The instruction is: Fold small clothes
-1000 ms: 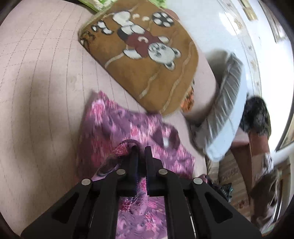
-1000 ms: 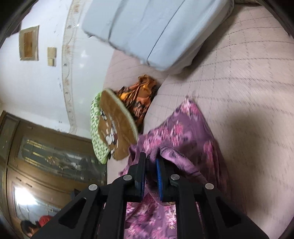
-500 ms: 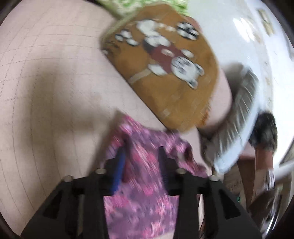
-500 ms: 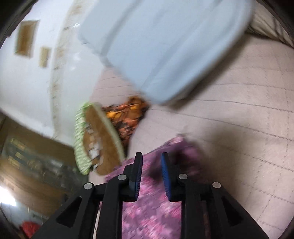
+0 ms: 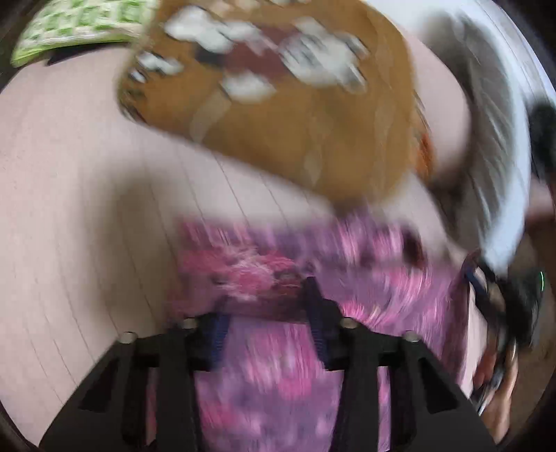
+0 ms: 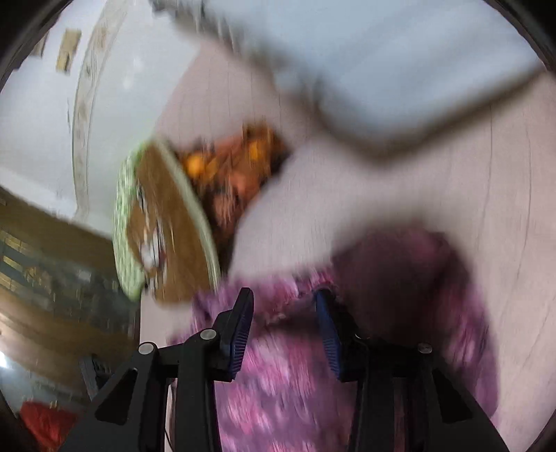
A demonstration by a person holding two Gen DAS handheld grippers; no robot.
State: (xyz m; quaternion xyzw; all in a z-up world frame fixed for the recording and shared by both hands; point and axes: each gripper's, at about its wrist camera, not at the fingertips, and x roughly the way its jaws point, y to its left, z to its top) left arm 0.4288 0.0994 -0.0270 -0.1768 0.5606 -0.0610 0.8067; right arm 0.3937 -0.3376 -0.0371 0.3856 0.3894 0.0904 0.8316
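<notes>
A small purple and pink floral garment [image 5: 347,264] lies on the pale quilted bed cover [image 5: 69,208]. It also shows in the right wrist view [image 6: 399,278]. My left gripper [image 5: 267,302] is open just above the garment's near part, jaws wide apart, holding nothing. My right gripper [image 6: 283,302] is open too, over the garment's edge, empty. Both views are blurred by motion. The other gripper [image 5: 500,306] shows at the right edge of the left wrist view.
A brown cushion with a cartoon print [image 5: 295,104] lies beyond the garment, also seen edge-on [image 6: 166,229]. An orange cloth [image 6: 236,174] lies behind it. A pale blue pillow [image 6: 382,69] sits at the far side. A green patterned cushion [image 5: 80,24] is at top left.
Both grippers were shut on folds of the garment a second ago. They have let go, opened wide and drawn back, and the garment now lies on the bed.
</notes>
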